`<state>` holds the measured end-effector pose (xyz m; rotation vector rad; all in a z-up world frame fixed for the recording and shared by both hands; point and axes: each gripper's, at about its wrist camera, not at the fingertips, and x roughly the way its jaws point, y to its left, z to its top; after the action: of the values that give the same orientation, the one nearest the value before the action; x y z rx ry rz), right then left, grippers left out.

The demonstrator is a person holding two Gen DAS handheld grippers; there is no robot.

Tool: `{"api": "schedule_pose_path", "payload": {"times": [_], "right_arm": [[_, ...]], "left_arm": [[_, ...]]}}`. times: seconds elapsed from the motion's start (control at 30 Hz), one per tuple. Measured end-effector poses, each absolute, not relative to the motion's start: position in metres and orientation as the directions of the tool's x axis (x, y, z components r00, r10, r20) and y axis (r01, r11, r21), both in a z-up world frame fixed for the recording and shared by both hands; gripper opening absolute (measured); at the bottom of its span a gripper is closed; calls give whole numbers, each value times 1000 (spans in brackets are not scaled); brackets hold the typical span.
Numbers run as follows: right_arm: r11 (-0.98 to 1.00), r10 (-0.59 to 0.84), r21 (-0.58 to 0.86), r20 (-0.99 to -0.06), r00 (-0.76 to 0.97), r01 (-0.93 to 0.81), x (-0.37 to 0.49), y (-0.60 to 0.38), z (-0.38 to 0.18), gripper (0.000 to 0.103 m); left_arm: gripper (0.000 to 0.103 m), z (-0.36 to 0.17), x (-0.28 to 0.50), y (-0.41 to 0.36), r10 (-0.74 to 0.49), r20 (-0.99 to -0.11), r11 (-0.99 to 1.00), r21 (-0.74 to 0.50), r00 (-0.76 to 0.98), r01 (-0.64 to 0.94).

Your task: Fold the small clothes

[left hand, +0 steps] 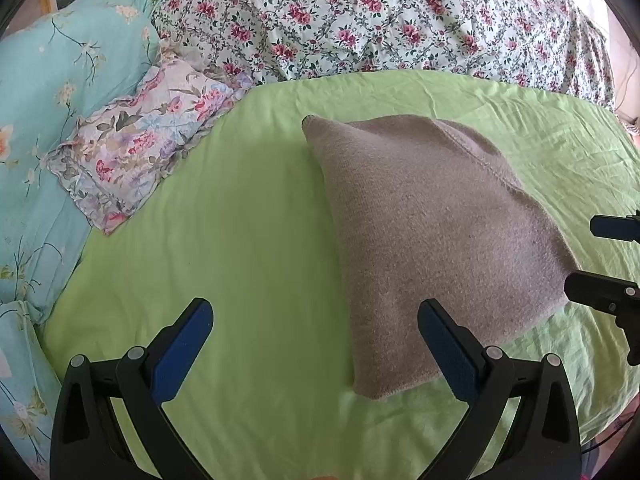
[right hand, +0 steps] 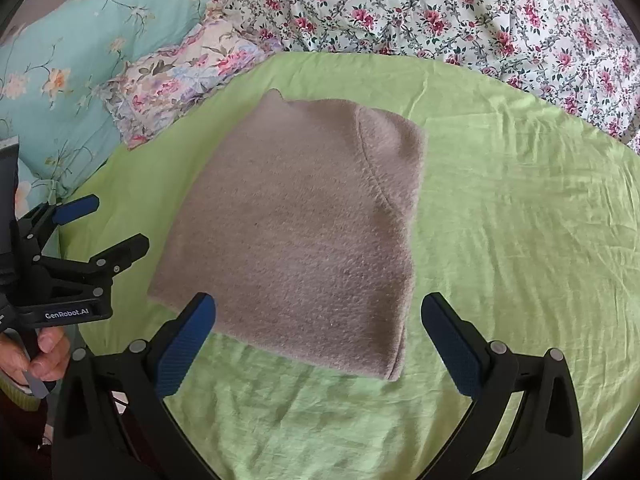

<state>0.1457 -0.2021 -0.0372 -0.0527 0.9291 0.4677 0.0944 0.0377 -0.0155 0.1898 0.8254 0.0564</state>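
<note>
A grey-brown fleece garment (left hand: 432,232) (right hand: 304,232) lies folded into a compact stack on the green sheet (left hand: 224,248) (right hand: 512,208). My left gripper (left hand: 316,344) is open just above the sheet, its right finger over the garment's near-left corner, nothing between the pads. In the right wrist view the left gripper (right hand: 108,228) shows at the left edge, held by a hand (right hand: 44,352). My right gripper (right hand: 318,340) hovers open over the garment's near edge, holding nothing. Its black fingers (left hand: 608,260) reach in from the right in the left wrist view.
A small floral pillow (left hand: 140,152) (right hand: 180,76) lies left of the garment. Beyond it sits a turquoise flowered pillow (left hand: 52,92) (right hand: 80,60). A white quilt with pink flowers (left hand: 380,16) (right hand: 460,12) is bunched along the far edge of the sheet.
</note>
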Motion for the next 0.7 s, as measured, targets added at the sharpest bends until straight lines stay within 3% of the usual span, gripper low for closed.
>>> {"api": "schedule_pose_path", "payload": {"times": [0.7], "right_arm": [[898,368,156,-779,508,-411,144,-201,-36,103]], "left_arm": [[102,-13,90,35,127,-720,981,194,682,22]]}}
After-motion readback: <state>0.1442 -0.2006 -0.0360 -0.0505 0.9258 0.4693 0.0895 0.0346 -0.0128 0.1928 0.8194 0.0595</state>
